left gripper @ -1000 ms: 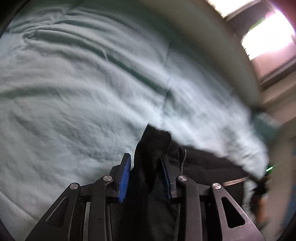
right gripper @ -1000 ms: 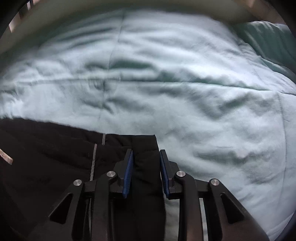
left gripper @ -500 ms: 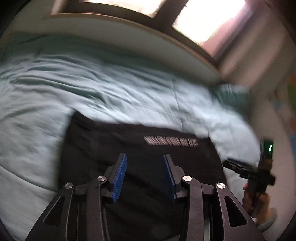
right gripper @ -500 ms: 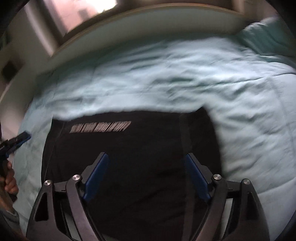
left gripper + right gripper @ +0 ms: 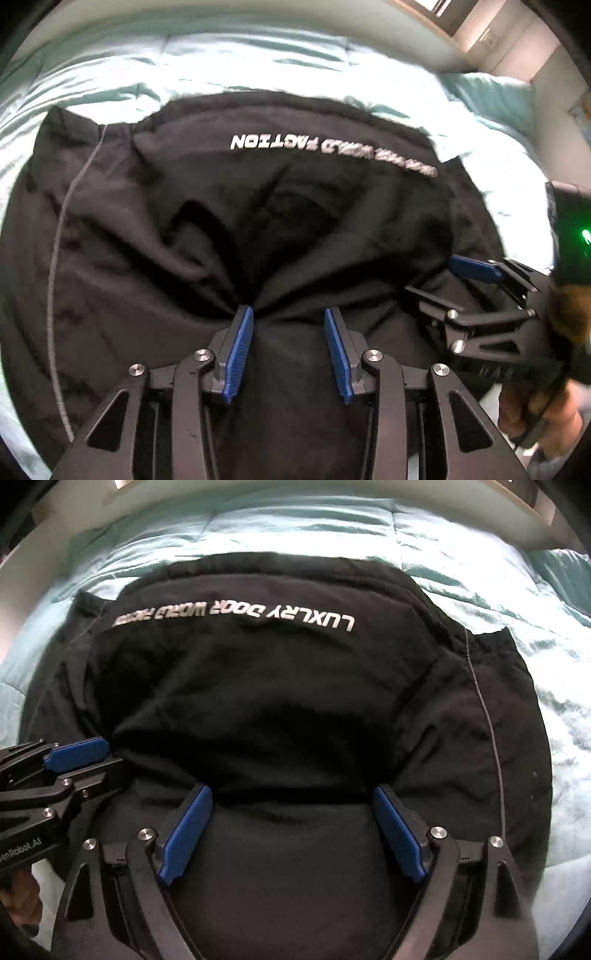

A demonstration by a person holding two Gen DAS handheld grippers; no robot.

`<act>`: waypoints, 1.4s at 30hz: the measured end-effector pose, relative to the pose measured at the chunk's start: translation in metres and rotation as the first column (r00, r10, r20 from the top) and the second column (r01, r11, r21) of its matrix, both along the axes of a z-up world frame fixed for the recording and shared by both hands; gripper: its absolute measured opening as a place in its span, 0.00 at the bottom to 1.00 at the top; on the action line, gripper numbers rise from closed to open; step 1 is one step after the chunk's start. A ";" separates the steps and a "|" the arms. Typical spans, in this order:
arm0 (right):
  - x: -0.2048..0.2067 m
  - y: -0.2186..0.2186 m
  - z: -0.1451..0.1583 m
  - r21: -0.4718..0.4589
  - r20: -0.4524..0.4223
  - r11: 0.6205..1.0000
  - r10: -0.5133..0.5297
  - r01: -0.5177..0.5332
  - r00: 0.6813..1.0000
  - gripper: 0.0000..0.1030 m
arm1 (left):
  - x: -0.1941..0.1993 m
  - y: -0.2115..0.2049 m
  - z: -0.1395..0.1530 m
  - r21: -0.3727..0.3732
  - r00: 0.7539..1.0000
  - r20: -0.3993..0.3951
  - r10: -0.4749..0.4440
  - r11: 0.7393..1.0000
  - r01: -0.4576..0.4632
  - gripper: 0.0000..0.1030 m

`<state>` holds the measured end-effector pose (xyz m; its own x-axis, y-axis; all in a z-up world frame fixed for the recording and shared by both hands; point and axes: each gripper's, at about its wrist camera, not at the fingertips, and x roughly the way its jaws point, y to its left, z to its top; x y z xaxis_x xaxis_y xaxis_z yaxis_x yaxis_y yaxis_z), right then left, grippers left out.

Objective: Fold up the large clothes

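Note:
A large black garment (image 5: 280, 206) with white upside-down lettering (image 5: 314, 146) lies spread on a pale teal bed cover; it also fills the right wrist view (image 5: 280, 686). My left gripper (image 5: 288, 317) is open, its blue pads low over the near folded edge, with cloth bunching toward the left pad (image 5: 240, 339). My right gripper (image 5: 291, 797) is wide open over the same near edge. Each gripper shows in the other's view: the right one (image 5: 476, 269) at the right, the left one (image 5: 74, 753) at the left.
The teal bed cover (image 5: 480, 565) surrounds the garment. A pillow (image 5: 491, 96) lies at the far right by a pale headboard or wall (image 5: 258, 14). A thin grey cord or seam (image 5: 55, 258) runs down the garment's side.
A second ago both grippers were shut on the garment's edges. They have let go, opened, and pulled back low over the near edge of the folded-over garment.

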<state>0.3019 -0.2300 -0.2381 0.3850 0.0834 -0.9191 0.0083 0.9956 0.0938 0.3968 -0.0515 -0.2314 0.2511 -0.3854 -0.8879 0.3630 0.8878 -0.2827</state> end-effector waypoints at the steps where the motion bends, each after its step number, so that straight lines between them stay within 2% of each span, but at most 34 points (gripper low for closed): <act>1: 0.001 -0.003 0.008 0.024 0.012 1.000 0.002 -0.002 1.000 0.86 | 0.002 0.004 0.013 -0.016 1.000 0.015 0.006 1.000 -0.006 0.40; 2: 0.003 -0.006 0.020 0.051 0.044 0.999 0.000 -0.002 0.999 0.86 | 0.005 0.008 0.024 -0.025 0.999 0.040 0.018 1.000 -0.017 0.40; 5: 0.022 -0.017 0.038 0.045 0.095 0.998 -0.047 0.043 0.994 0.86 | 0.025 0.017 0.049 -0.028 0.989 0.111 0.103 0.995 -0.100 0.41; 6: 0.031 -0.020 0.038 0.037 0.095 0.997 -0.067 0.063 0.993 0.86 | 0.035 0.018 0.050 -0.028 0.985 0.111 0.131 0.991 -0.129 0.46; 8: 0.059 -0.028 0.022 0.027 0.044 0.995 -0.099 0.098 0.994 0.86 | 0.060 0.024 0.039 0.020 0.981 0.079 0.178 0.983 -0.180 0.48; 10: 0.080 -0.032 -0.006 0.060 -0.064 0.993 -0.099 0.103 0.993 0.86 | 0.082 0.026 0.004 0.110 0.978 -0.025 0.207 0.973 -0.203 0.50; 12: 0.088 -0.034 -0.019 0.071 -0.089 0.992 -0.099 0.106 0.991 0.89 | 0.089 0.031 -0.017 0.095 0.971 -0.082 0.223 0.972 -0.215 0.52; 15: 0.088 -0.036 -0.019 0.075 -0.088 0.992 -0.092 0.099 0.992 0.91 | 0.089 0.035 -0.019 0.085 0.975 -0.076 0.209 0.976 -0.203 0.53; 19: 0.063 -0.050 0.002 0.122 -0.048 0.987 -0.104 0.110 0.993 0.90 | 0.076 0.051 0.004 0.042 0.981 -0.039 0.190 0.981 -0.188 0.53; 23: 0.021 -0.068 0.024 0.186 -0.015 0.975 -0.118 0.119 0.993 0.90 | 0.056 0.081 0.025 0.057 0.973 -0.010 0.231 0.971 -0.230 0.53; 26: 0.003 -0.070 0.031 0.144 -0.016 0.983 -0.113 0.114 0.993 0.90 | 0.036 0.107 0.037 0.015 0.963 -0.015 0.269 0.963 -0.269 0.53; 28: -0.016 -0.069 0.039 0.128 -0.004 0.987 -0.096 0.096 0.995 0.90 | 0.017 0.115 0.043 -0.006 0.967 -0.006 0.257 0.967 -0.257 0.53; 32: -0.049 -0.049 0.037 0.128 0.002 0.988 -0.091 0.090 0.996 0.90 | -0.019 0.114 0.038 0.006 0.979 -0.025 0.204 0.979 -0.204 0.53; 34: -0.069 -0.043 0.037 0.096 0.001 0.990 -0.108 0.107 0.994 0.90 | -0.033 0.110 0.035 0.042 0.981 -0.015 0.192 0.981 -0.191 0.53; 36: -0.083 -0.045 0.039 0.084 0.004 0.989 -0.124 0.123 0.992 0.90 | -0.047 0.114 0.036 0.046 0.983 -0.008 0.186 0.982 -0.185 0.53; 39: -0.109 -0.064 0.046 0.080 0.004 0.984 -0.161 0.160 0.987 0.90 | -0.063 0.138 0.041 0.026 0.977 -0.006 0.212 0.977 -0.212 0.53; 42: -0.125 -0.089 0.048 0.040 0.004 0.979 -0.199 0.199 0.980 0.90 | -0.070 0.173 0.050 0.024 0.959 0.029 0.282 0.959 -0.283 0.53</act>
<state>0.1765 -0.3186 -0.1897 0.4052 0.0403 -0.9134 0.2053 0.9695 0.1338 0.3267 0.1216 -0.1816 0.3682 -0.2713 -0.8893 0.1028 0.9625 -0.2510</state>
